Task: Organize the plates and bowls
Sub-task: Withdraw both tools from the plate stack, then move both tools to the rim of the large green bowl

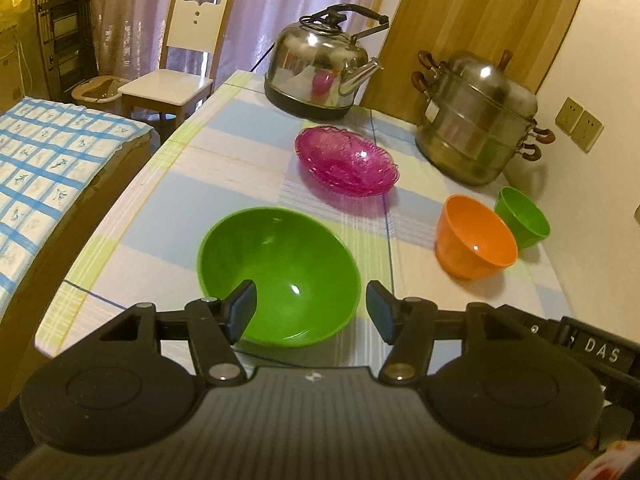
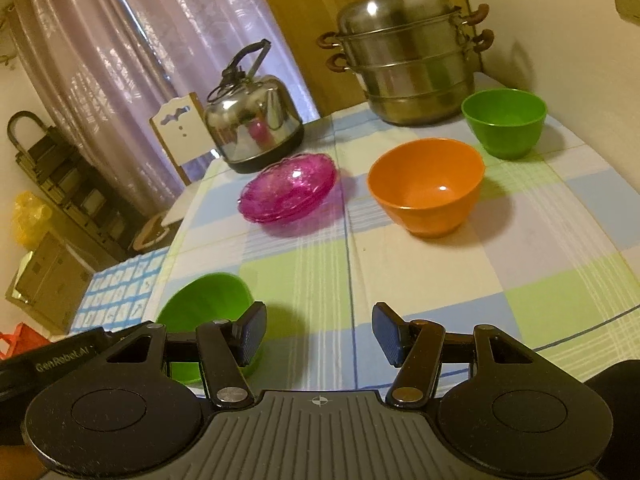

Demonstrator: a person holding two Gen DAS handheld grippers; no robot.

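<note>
A large green bowl (image 1: 280, 264) stands upright near the table's front edge. My left gripper (image 1: 310, 310) hovers open over its near rim, and the pads do not press on it. A stack of clear pink plates (image 1: 346, 164) lies mid-table, with an orange bowl (image 1: 474, 236) and a small green bowl (image 1: 522, 216) to its right. My right gripper (image 2: 320, 332) is open above bare tablecloth with nothing between its fingers. From there the large green bowl (image 2: 204, 304) is at lower left, the pink plates (image 2: 288, 192) and orange bowl (image 2: 426, 184) lie ahead, and the small green bowl (image 2: 504, 120) is far right.
A steel kettle (image 1: 320, 64) and a stacked steel steamer pot (image 1: 476, 120) stand at the back of the checked tablecloth (image 2: 440, 280). A wall runs along the table's right side. A white chair (image 1: 180, 72) and a bed with a blue-checked cover (image 1: 48, 152) are to the left.
</note>
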